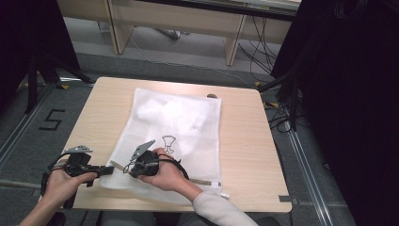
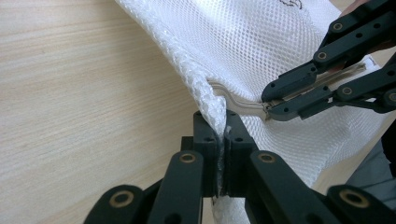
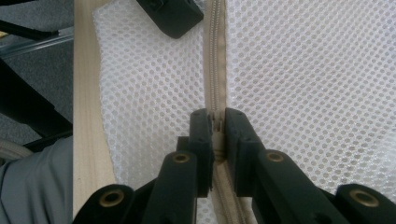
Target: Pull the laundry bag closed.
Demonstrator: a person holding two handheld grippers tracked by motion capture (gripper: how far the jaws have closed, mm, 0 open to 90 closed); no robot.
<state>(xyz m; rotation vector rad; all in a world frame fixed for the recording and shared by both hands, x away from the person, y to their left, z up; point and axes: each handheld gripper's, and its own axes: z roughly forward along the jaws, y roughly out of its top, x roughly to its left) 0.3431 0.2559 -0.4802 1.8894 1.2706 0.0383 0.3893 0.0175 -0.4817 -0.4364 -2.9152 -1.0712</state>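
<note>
Pinching the mesh bag (image 2: 261, 51) edge, left gripper (image 2: 223, 135); right gripper (image 3: 215, 123) clamps its zipper (image 3: 215, 60).

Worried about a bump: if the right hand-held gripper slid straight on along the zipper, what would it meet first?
Probably the left hand-held gripper, which sits just beside the zipper on the mesh bag ahead of the right hand-held gripper; depth is hard to judge.

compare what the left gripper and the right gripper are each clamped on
The left gripper pinches the corner edge of the white mesh bag; the right gripper pinches the zipper pull on the beige zipper. In the high view the left is at the bag's edge, the right over the bag. Both are shut.
</note>
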